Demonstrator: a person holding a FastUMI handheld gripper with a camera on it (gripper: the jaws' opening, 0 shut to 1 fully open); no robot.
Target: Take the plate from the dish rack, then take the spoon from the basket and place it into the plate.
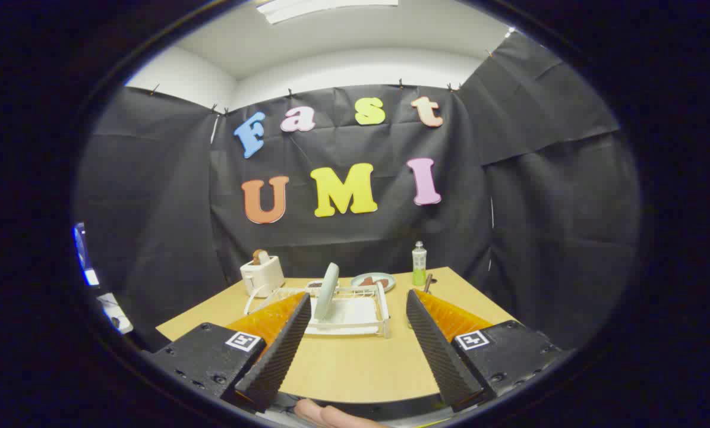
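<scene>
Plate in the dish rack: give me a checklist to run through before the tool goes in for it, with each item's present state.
1. Tool open wide enough: ok, fingers spread apart with nothing between them.
2. Plate upright in the dish rack: ok, it stands on edge in the white rack.
3. Tool lined up with plate: ok, the plate sits beyond the fingers, nearer the left one.
4. Path across the table: ok, bare wood lies between fingers and rack.
5. Neighbours clear: ok, toaster and green bottle stand apart from the rack.
6. Spoon and basket located: cannot tell.
</scene>
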